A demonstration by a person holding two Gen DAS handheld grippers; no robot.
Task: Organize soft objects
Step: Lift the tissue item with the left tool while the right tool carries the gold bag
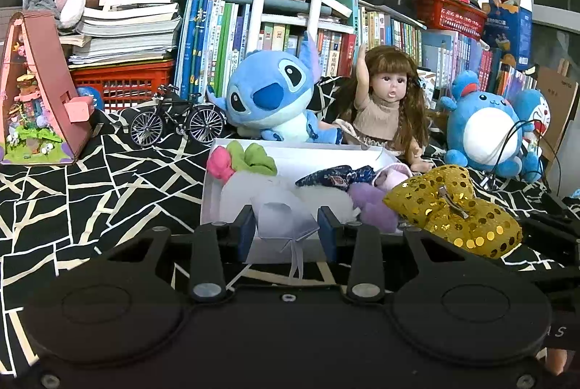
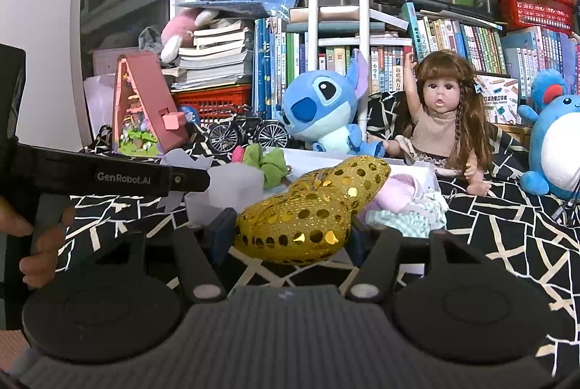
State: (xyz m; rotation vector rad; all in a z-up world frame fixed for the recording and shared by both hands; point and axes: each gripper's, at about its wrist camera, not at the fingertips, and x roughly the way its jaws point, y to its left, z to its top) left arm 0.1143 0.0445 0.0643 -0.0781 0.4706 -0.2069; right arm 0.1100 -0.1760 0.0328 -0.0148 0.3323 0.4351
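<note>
The left gripper (image 1: 286, 231) holds a sheer white organza bow (image 1: 281, 220) between its blue pads, the fingers set narrow on the thin fabric, with ribbon tails hanging below. The bow sits over the near edge of a shallow white box (image 1: 308, 153) lying on a black cloth with pale crack-like lines (image 1: 90, 179). Inside the box, a pink bow (image 1: 219, 164) and a green bow (image 1: 255, 157) lie at the far left corner, a navy patterned bow (image 1: 335, 176) in the middle, and a lilac fluffy piece (image 1: 373, 208) toward the right.

The right gripper (image 2: 290, 237) clamps a gold sequin bow (image 2: 308, 215) across its near lobe, fingers at a middling width around the padded fabric. This bow is raised above the right part of the box, in front of pale mint and lilac knitted pieces (image 2: 409, 208). A hand (image 2: 40, 244) grips the left tool's handle at the left edge of the right wrist view.

Beyond the box sit a blue Stitch plush (image 1: 270, 95), a long-haired doll (image 1: 388, 106) with one arm raised, and a round blue plush (image 1: 482, 128) at the right. A model bicycle (image 1: 177, 119) stands left of the Stitch plush.
</note>
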